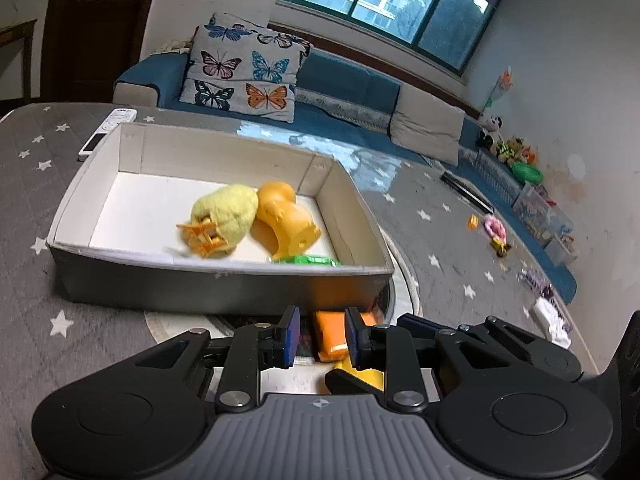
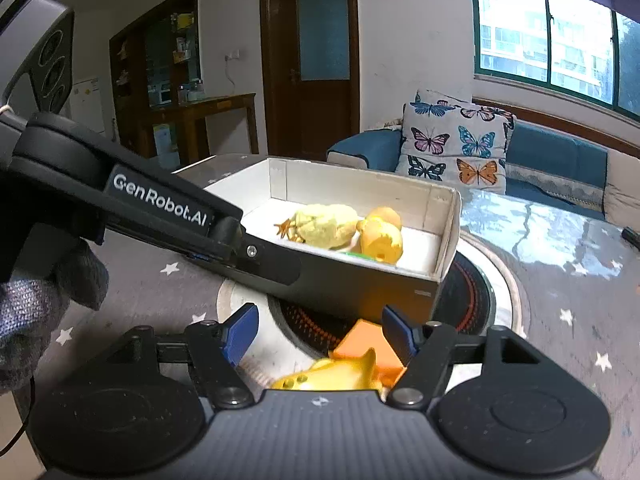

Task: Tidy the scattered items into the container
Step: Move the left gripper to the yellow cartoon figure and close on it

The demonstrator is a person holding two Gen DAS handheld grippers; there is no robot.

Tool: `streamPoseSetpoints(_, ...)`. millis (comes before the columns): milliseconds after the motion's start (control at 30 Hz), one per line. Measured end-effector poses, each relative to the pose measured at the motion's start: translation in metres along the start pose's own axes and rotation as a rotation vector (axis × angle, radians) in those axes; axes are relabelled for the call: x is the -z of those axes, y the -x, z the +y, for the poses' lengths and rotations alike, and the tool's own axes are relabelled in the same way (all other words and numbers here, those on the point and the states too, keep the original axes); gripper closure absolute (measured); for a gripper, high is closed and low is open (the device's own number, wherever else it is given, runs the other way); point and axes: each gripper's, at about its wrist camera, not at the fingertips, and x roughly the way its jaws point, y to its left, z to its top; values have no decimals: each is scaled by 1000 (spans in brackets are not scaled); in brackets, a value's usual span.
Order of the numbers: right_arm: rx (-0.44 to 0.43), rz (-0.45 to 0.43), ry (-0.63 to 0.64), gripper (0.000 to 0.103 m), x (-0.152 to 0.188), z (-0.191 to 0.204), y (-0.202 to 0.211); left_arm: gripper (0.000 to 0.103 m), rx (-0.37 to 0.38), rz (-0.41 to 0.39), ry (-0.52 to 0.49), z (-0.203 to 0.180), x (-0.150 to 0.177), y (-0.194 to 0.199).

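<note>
A grey box (image 1: 224, 288) with a white inside stands on the star-patterned table. In it lie a yellow plush chick (image 1: 228, 216), an orange-yellow duck toy (image 1: 288, 220) and a green piece (image 1: 316, 260). In front of the box an orange block (image 2: 360, 338) and a yellow plastic toy (image 2: 332, 376) rest on the table. My right gripper (image 2: 320, 334) is open, its pads to either side of them. My left gripper (image 1: 321, 336) is shut on nothing and hovers above the orange block (image 1: 330, 334). In the right wrist view it reaches in from the left (image 2: 290, 274).
A round dark hob ring (image 2: 472, 300) is set in the table under the box's near corner. A remote (image 1: 118, 118) and a phone (image 1: 92, 145) lie behind the box. A gloved hand (image 2: 40, 304) holds the left gripper. A sofa with a butterfly cushion (image 1: 244, 68) stands beyond.
</note>
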Motion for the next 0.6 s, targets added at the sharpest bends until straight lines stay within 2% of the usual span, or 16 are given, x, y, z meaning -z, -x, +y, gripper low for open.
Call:
streamPoseSetpoints(100,0,9,-10,25,8,1,5,76,-6,16,6,0,8,0)
streamPoseSetpoints(600,30,71,-37,23,40,4,10,74,30,92,16,-3,32,-12)
